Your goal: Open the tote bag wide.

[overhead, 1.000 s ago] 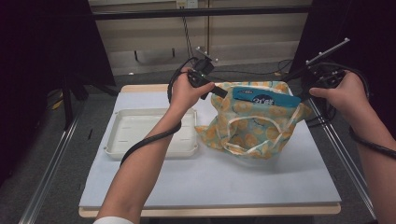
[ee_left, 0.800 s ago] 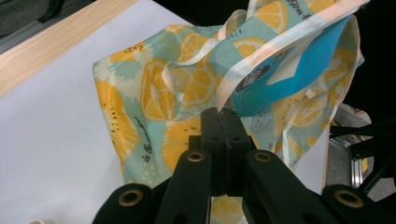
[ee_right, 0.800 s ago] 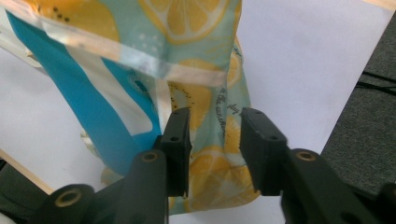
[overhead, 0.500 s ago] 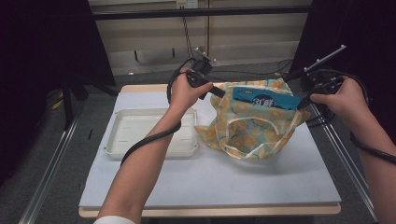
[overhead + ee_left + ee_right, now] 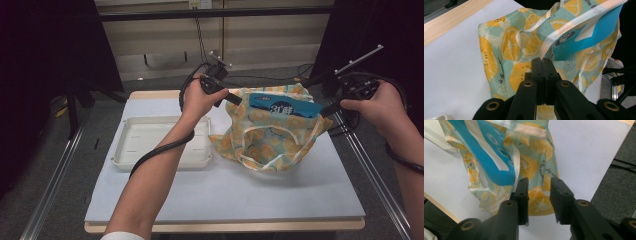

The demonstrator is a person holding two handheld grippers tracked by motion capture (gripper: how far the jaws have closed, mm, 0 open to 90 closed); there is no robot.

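A: Risking a slump of the bag (image 5: 270, 137) at the right of the frame: right hand-held gripper (image 5: 539, 186) standing parted, jaws just reopening, cloth between them but unpinched.

B: Left hand-held gripper (image 5: 543, 65) clenching the bag's rim, centre frame. Blue pack (image 5: 284, 106) poking out above, bag resting on the table (image 5: 225, 200).

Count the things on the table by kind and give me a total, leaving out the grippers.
Lemon-print fabric bag: 1
Blue packet sticking out of the bag: 1
White tray: 1
Total: 3
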